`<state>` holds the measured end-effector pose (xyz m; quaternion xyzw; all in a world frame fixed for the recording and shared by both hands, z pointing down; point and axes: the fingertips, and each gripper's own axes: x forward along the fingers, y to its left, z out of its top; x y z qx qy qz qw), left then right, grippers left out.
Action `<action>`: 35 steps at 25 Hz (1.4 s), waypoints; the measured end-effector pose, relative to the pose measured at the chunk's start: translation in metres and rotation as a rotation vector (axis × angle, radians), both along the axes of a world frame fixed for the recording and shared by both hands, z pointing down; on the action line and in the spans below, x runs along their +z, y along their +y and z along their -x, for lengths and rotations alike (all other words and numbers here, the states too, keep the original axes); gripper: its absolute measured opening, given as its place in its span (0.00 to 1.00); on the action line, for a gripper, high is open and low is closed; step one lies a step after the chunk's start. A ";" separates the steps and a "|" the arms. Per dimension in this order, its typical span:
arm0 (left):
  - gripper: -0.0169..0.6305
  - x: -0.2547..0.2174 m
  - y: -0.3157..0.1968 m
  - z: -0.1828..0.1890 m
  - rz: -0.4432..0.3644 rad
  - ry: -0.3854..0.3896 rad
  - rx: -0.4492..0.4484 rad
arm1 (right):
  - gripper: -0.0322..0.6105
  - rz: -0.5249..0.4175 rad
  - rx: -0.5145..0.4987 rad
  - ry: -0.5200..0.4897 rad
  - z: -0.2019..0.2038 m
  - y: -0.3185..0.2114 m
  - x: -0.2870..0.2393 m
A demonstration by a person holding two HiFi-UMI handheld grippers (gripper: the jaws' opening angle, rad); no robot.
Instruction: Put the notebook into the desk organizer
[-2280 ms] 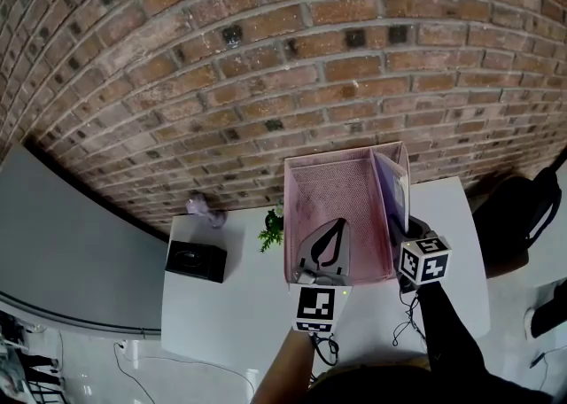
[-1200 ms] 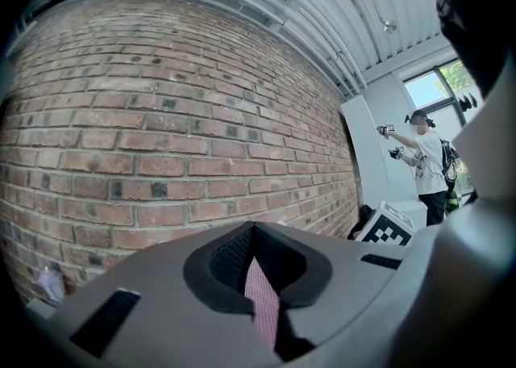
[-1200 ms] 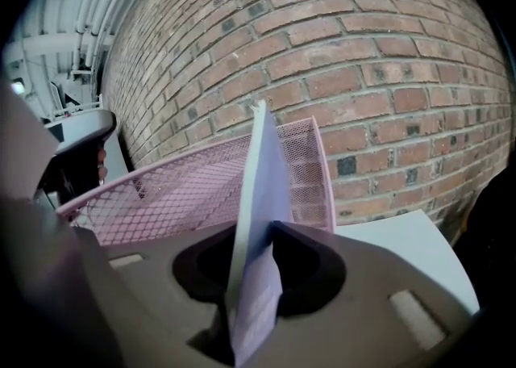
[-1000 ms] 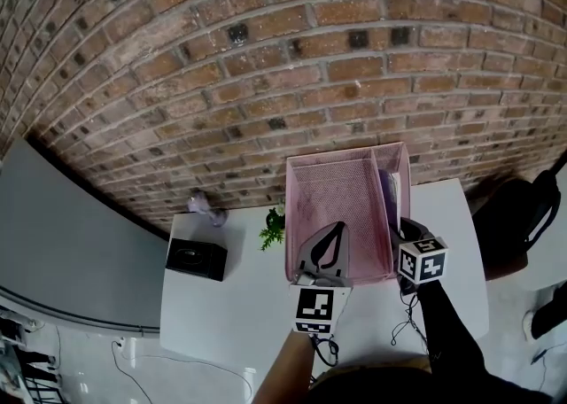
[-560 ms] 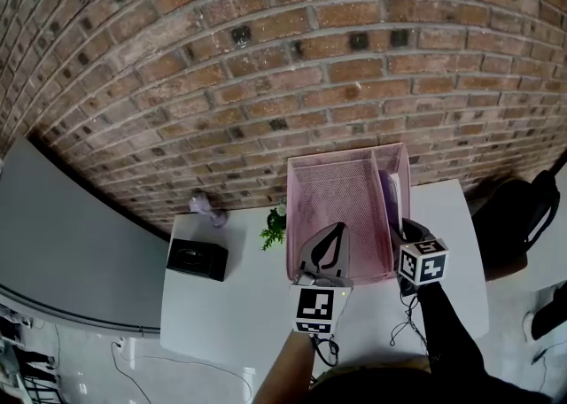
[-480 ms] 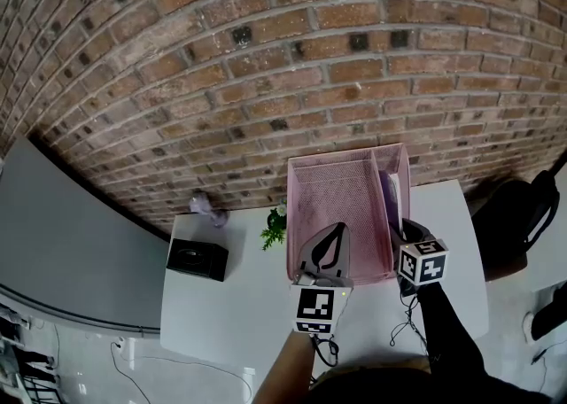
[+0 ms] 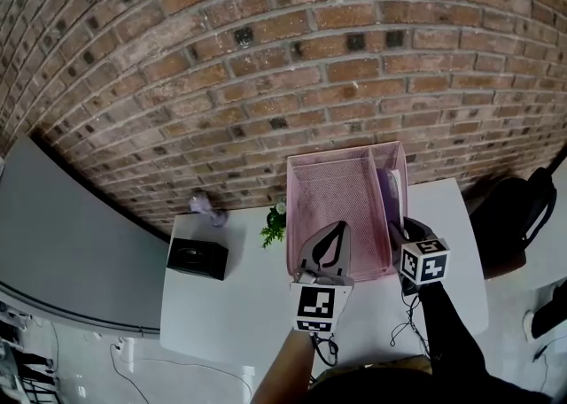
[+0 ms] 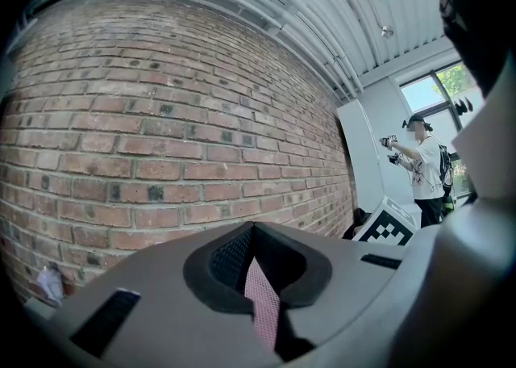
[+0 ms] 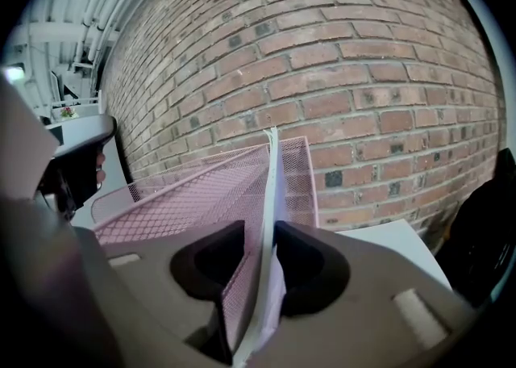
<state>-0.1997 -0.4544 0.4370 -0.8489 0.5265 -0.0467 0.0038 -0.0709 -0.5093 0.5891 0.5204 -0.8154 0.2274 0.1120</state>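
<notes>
Notebook (image 7: 391,197), pale lilac, upright in the narrow right-hand slot of the pink mesh desk organizer (image 7: 337,188). Right gripper (image 9: 260,233) clamped on its near edge, seemingly with the mesh partition caught alongside, though hard to be sure at this angle. Left gripper (image 8: 253,237) pinched onto the organizer's front rim, a strip of pink mesh between its pads. Both at the organizer's near side: left at the wide compartment, right at the slot.

Around them:
- White table (image 7: 221,314) under everything.
- Small green plant (image 7: 271,229) just beside the organizer's left wall.
- Black box (image 7: 196,259) further left, apart from the plant.
- Crumpled lilac thing (image 7: 205,206) behind the box, at the foot of the brick wall (image 7: 266,57).
- Dark bag (image 7: 514,216) off the table's right end.
- Thin cables (image 7: 406,327) lying on the table by the right forearm.

Far off in the left gripper view, a person (image 8: 421,169) beside a white partition, arms raised.

Print: black-and-white square markers on the cubes (image 7: 316,306) — one cube on each gripper, the right one tilted.
</notes>
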 end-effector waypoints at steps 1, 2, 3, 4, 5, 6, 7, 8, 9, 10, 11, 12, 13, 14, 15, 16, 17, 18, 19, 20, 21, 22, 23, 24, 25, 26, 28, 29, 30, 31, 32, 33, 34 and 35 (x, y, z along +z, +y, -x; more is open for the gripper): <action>0.04 0.000 0.001 -0.001 -0.001 -0.001 0.002 | 0.23 -0.001 0.002 0.000 -0.001 0.001 -0.001; 0.04 0.000 0.003 -0.002 -0.002 -0.001 0.004 | 0.23 -0.003 0.004 0.000 -0.002 0.003 -0.001; 0.04 -0.001 0.004 -0.002 -0.003 -0.002 0.006 | 0.23 -0.004 0.006 -0.001 -0.003 0.004 -0.002; 0.04 -0.002 0.006 -0.003 -0.005 -0.002 0.008 | 0.23 -0.005 0.009 -0.002 -0.004 0.006 -0.003; 0.04 -0.002 0.007 -0.004 -0.006 -0.003 0.010 | 0.23 -0.006 0.012 -0.002 -0.005 0.007 -0.003; 0.04 -0.003 0.008 -0.005 -0.008 -0.003 0.011 | 0.23 -0.007 0.015 -0.002 -0.007 0.008 -0.004; 0.04 -0.003 0.009 -0.006 -0.010 -0.003 0.014 | 0.23 -0.009 0.018 -0.002 -0.008 0.009 -0.004; 0.04 -0.004 0.010 -0.007 -0.011 -0.003 0.016 | 0.23 -0.010 0.021 -0.002 -0.010 0.011 -0.004; 0.04 -0.004 0.011 -0.008 -0.011 -0.004 0.019 | 0.23 -0.010 0.024 -0.002 -0.012 0.012 -0.005; 0.04 -0.004 0.011 -0.010 -0.012 -0.004 0.022 | 0.23 -0.010 0.028 -0.001 -0.013 0.013 -0.005; 0.04 -0.005 0.012 -0.011 -0.012 -0.004 0.025 | 0.23 -0.010 0.032 0.000 -0.015 0.014 -0.006; 0.04 -0.005 0.012 -0.012 -0.011 -0.004 0.028 | 0.23 -0.011 0.036 0.000 -0.017 0.015 -0.007; 0.04 -0.006 0.013 -0.014 -0.011 -0.003 0.030 | 0.23 -0.012 0.039 0.000 -0.019 0.016 -0.007; 0.04 -0.006 0.014 -0.015 -0.011 -0.002 0.033 | 0.23 -0.015 0.042 0.000 -0.021 0.018 -0.008; 0.04 -0.006 0.015 -0.017 -0.012 -0.001 0.036 | 0.23 -0.018 0.044 0.001 -0.023 0.020 -0.009; 0.04 -0.007 0.016 -0.018 -0.013 0.000 0.038 | 0.23 -0.020 0.046 0.001 -0.024 0.021 -0.010; 0.04 -0.007 0.017 -0.020 -0.015 0.001 0.041 | 0.23 -0.022 0.048 0.002 -0.026 0.022 -0.010; 0.04 -0.007 0.018 -0.022 -0.016 0.001 0.044 | 0.23 -0.024 0.051 0.002 -0.027 0.024 -0.011; 0.04 -0.008 0.019 -0.023 -0.017 0.000 0.048 | 0.23 -0.025 0.053 0.001 -0.029 0.025 -0.011; 0.04 -0.008 0.020 -0.025 -0.018 0.000 0.051 | 0.23 -0.026 0.056 0.000 -0.030 0.026 -0.011; 0.04 -0.008 0.020 -0.026 -0.018 -0.001 0.054 | 0.23 -0.026 0.058 0.000 -0.031 0.027 -0.012; 0.04 -0.008 0.021 -0.028 -0.019 -0.001 0.057 | 0.23 -0.027 0.059 -0.001 -0.033 0.028 -0.012; 0.04 -0.008 0.021 -0.029 -0.019 -0.002 0.060 | 0.23 -0.027 0.061 -0.001 -0.034 0.029 -0.012; 0.04 -0.008 0.021 -0.030 -0.019 -0.003 0.061 | 0.23 -0.028 0.062 -0.002 -0.035 0.030 -0.012; 0.04 -0.008 0.021 -0.031 -0.018 -0.004 0.062 | 0.23 -0.028 0.062 -0.001 -0.036 0.031 -0.012; 0.04 -0.008 0.021 -0.031 -0.018 -0.004 0.063 | 0.23 -0.029 0.063 -0.001 -0.037 0.031 -0.012; 0.04 -0.007 0.021 -0.032 -0.016 -0.003 0.063 | 0.23 -0.031 0.065 0.001 -0.039 0.033 -0.012; 0.04 -0.007 0.021 -0.033 -0.016 -0.003 0.064 | 0.23 -0.032 0.065 0.002 -0.040 0.034 -0.012; 0.04 -0.007 0.022 -0.033 -0.015 -0.003 0.064 | 0.23 -0.033 0.065 0.004 -0.041 0.035 -0.012; 0.04 -0.007 0.021 -0.034 -0.015 -0.004 0.065 | 0.23 -0.035 0.063 0.005 -0.041 0.036 -0.013; 0.04 -0.007 0.021 -0.034 -0.015 -0.005 0.064 | 0.23 -0.039 0.060 0.007 -0.041 0.036 -0.014; 0.04 -0.007 0.021 -0.034 -0.015 -0.006 0.063 | 0.23 -0.045 0.056 0.010 -0.041 0.037 -0.016; 0.04 -0.007 0.021 -0.034 -0.015 -0.008 0.061 | 0.23 -0.051 0.051 0.013 -0.041 0.038 -0.018; 0.04 -0.007 0.022 -0.035 -0.015 -0.009 0.059 | 0.23 -0.058 0.046 0.016 -0.041 0.039 -0.021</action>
